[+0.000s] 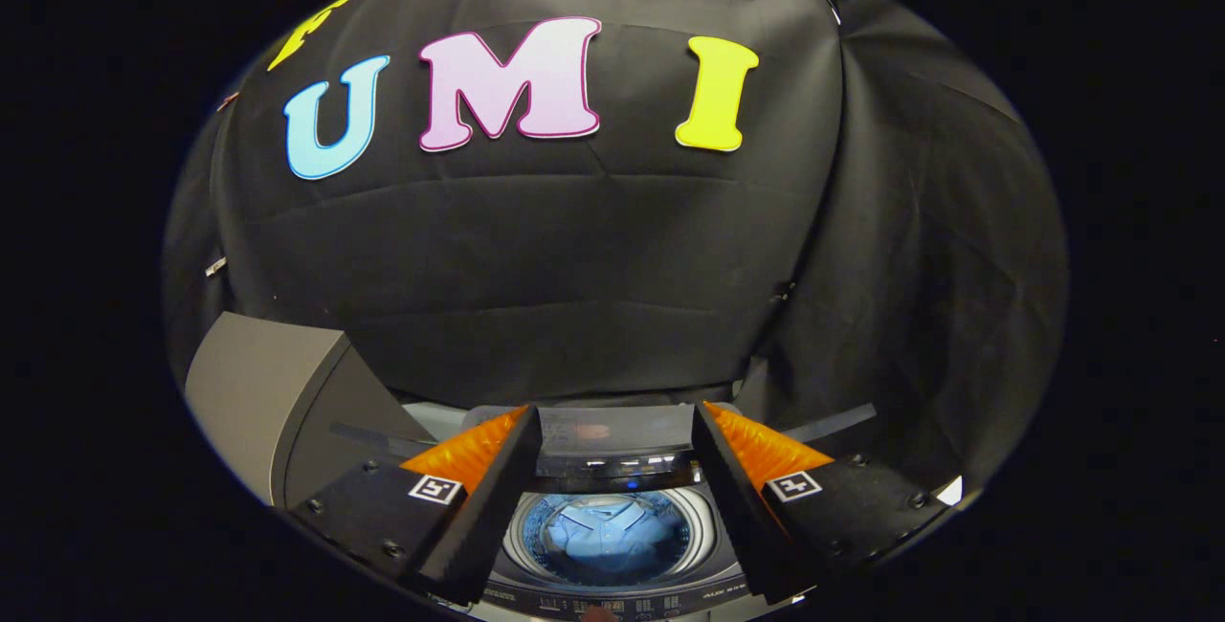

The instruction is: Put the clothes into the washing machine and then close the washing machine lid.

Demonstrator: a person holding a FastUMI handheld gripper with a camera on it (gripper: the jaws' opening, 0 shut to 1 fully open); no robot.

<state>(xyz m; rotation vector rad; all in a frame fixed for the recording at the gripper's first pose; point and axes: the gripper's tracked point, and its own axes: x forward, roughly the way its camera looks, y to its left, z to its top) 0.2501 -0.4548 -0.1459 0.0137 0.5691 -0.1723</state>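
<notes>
The tongs (617,435) are hovering above a grey top-loading washing machine (612,593), with the two fingers (488,498) standing wide apart and nothing caught between them. Neither finger is touching the machine or the cloth behind it.

Directly below the gap between the fingers, the washing machine's round drum opening is showing, ringed by a pale metal rim. Inside that drum, a light blue garment (603,536) with a collar, like a shirt, is lying crumpled at the bottom, well below the fingers and apart from them. The clothes are therefore sitting in the washing machine already.

At the far side of the drum opening, a dark glossy lid (612,440) is standing raised and folded back, so the machine is sitting open. Its panel is lying between the fingertips and just beyond them. On the near side of the drum, a dark control strip with small markings is running along the machine's front edge; the markings are too small to make out.

To the left of the washing machine, a grey box-shaped cabinet (258,392) with a slanted dark side is standing close beside it. Behind the washing machine, a black cloth wall (593,268) is hanging, creased and folded where it meets a second black panel to the machine's right.
</notes>
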